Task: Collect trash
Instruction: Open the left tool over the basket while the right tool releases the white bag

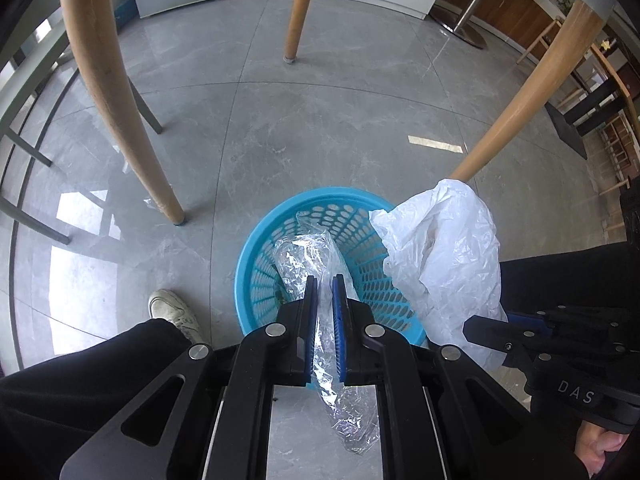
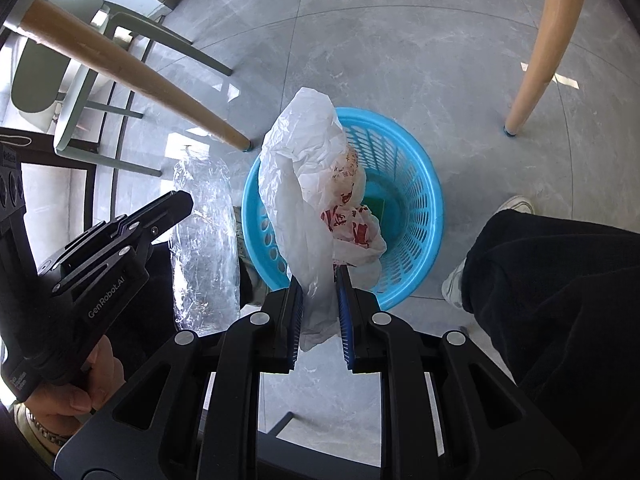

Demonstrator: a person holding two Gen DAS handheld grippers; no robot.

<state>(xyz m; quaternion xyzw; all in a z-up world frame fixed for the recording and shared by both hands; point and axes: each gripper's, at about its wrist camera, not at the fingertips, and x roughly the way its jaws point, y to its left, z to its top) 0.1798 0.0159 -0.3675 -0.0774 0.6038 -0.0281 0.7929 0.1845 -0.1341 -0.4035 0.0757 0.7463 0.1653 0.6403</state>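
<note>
- Our left gripper [image 1: 325, 280] is clamped on a crinkled clear plastic wrapper [image 1: 308, 256], above the round blue perforated plastic basket [image 1: 256, 280].
- Our right gripper [image 2: 320, 284] pinches a white printed plastic bag [image 2: 304, 168] over that basket on the grey tiled floor [image 1: 280, 128].

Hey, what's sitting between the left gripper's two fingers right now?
A crinkled clear plastic wrapper, pinched in the left gripper above the blue basket. The left wrist view shows it best.

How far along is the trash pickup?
Done: something green lies in the blue basket. In hand: left gripper pinches clear plastic wrap, right gripper pinches a white plastic bag, both above the basket. Left: dropping both in.
</note>
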